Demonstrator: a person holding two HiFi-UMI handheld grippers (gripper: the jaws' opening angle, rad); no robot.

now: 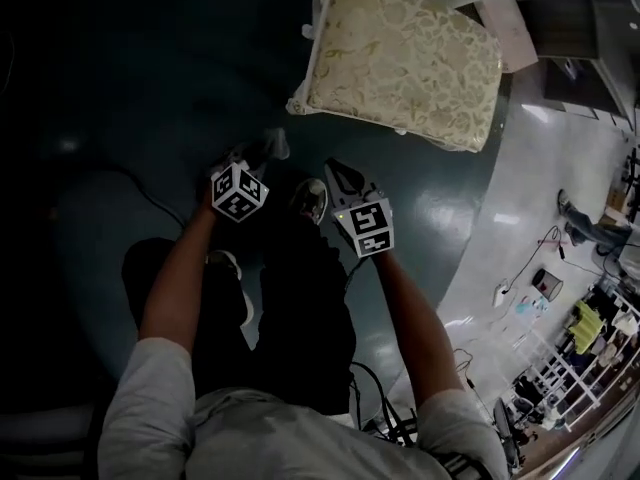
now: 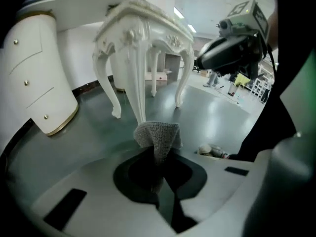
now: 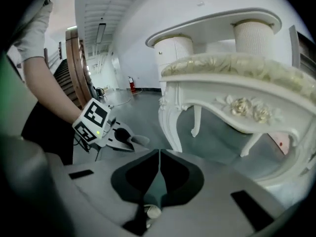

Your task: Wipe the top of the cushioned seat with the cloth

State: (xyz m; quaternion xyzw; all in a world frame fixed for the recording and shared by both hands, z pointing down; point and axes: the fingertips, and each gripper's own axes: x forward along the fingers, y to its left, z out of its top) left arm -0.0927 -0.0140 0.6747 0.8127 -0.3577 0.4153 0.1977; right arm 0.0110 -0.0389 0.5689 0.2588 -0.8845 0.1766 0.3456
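The cushioned seat (image 1: pixel 405 60) is a white carved stool with a cream and gold patterned cushion, standing at the top of the head view. Below it my left gripper (image 1: pixel 266 152) is shut on a grey knit cloth (image 2: pixel 158 134), which sticks up out of its jaws. The stool's white legs (image 2: pixel 139 78) rise just beyond the cloth. My right gripper (image 1: pixel 334 172) hovers beside the left one, shut with nothing between its jaws. Its own view has the cushion (image 3: pixel 237 65) above and to the right, and the left gripper (image 3: pixel 129 140) at lower left. Both grippers are short of the seat.
A white cabinet with gold trim (image 2: pixel 37 85) and a white table top (image 3: pixel 217 23) stand behind the stool. The person's shoes (image 1: pixel 312 198) are on the dark floor below the grippers. Cables and cluttered racks (image 1: pixel 590 338) lie on the lighter floor at right.
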